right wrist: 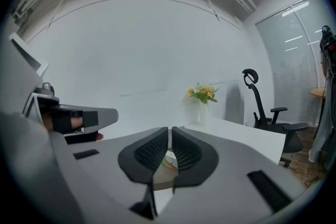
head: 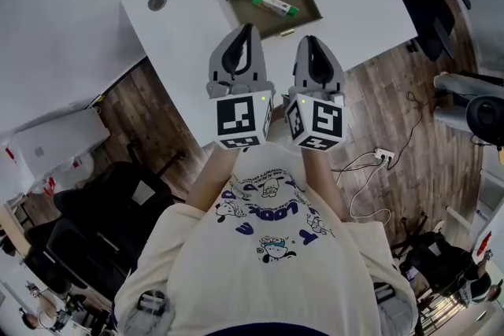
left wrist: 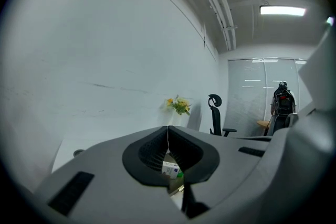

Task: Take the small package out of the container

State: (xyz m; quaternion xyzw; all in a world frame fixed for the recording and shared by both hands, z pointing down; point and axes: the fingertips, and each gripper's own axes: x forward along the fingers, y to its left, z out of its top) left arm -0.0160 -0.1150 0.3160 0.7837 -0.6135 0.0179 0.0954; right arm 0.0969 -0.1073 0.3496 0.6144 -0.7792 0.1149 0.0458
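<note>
The person wears a cream T-shirt (head: 268, 264) printed with dark blue cartoon dogs and lettering. The left gripper (head: 250, 27) and the right gripper (head: 309, 39) are pale grey shells with curved jaws lined by black ribbed pads (left wrist: 152, 152). Behind each sits a white cube (head: 242, 120) bearing black square markers and a small green light.

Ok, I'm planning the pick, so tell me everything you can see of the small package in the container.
The small package is a slim, elongated box, white with a green end, and looks like cardboard. It lies flat and slantwise on the floor of the open grey-brown container. Its green end points right in the head view. It looks closed and undamaged. Only the container touches it, and nothing lies on top of it.
</note>
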